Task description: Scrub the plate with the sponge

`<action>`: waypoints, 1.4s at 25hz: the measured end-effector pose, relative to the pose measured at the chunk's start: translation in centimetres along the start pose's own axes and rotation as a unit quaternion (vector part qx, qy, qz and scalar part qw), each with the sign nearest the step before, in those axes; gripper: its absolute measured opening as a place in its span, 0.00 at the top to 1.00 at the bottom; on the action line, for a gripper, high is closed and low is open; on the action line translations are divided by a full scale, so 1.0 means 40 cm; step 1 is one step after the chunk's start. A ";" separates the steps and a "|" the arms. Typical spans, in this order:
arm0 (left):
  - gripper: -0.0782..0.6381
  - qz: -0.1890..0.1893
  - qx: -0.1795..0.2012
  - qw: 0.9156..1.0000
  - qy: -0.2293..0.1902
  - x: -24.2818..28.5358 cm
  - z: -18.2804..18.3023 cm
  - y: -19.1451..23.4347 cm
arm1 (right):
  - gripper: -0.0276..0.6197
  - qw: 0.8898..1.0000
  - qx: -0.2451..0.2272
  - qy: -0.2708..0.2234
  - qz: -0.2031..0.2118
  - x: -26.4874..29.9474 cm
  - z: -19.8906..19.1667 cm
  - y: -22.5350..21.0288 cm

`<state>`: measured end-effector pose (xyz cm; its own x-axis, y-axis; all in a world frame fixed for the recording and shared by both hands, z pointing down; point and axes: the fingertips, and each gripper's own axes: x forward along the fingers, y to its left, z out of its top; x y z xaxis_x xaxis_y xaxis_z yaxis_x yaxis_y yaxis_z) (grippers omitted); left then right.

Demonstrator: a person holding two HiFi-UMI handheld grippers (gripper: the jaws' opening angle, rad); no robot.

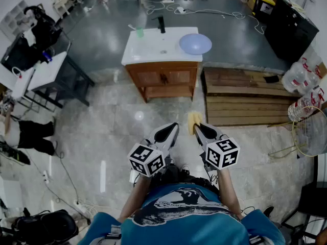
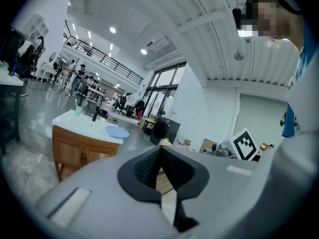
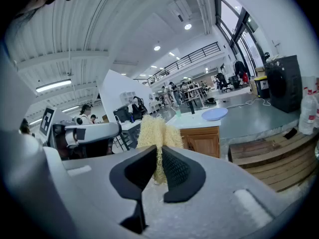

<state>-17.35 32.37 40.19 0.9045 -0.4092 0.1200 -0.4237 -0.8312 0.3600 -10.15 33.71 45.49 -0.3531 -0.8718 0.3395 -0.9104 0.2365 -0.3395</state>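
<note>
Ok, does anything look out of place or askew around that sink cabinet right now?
The blue plate sits at the right end of the white countertop and pokes out past its edge, which looks precarious. Nothing else looks spilled or damaged.

One plate (image 1: 195, 44), one sponge (image 1: 193, 120), two grippers (image 1: 172, 127) (image 1: 199, 128)

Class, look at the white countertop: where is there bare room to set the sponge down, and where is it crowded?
Bare: the countertop's left front, in front of the cup, and the middle between cup and plate. Crowded: the right end under the plate, and the back edge with cup and faucet.
</note>
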 end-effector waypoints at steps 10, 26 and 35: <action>0.88 -0.002 0.001 1.000 0.005 0.025 -0.008 -0.019 | 0.91 1.000 0.000 -0.003 0.003 -0.016 0.006 -0.020; 0.88 0.003 -0.006 1.000 0.017 0.069 -0.017 -0.010 | 0.91 0.998 0.052 -0.021 0.022 0.000 0.003 -0.070; 0.88 -0.018 -0.014 0.999 0.023 0.210 0.008 0.082 | 0.91 0.998 0.061 -0.014 0.011 0.098 0.050 -0.175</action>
<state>-11.15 26.10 42.08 0.9206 -0.3611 0.1488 -0.3902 -0.8341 0.3899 -4.72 27.77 47.43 -0.3639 -0.8797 0.3063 -0.8695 0.2028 -0.4504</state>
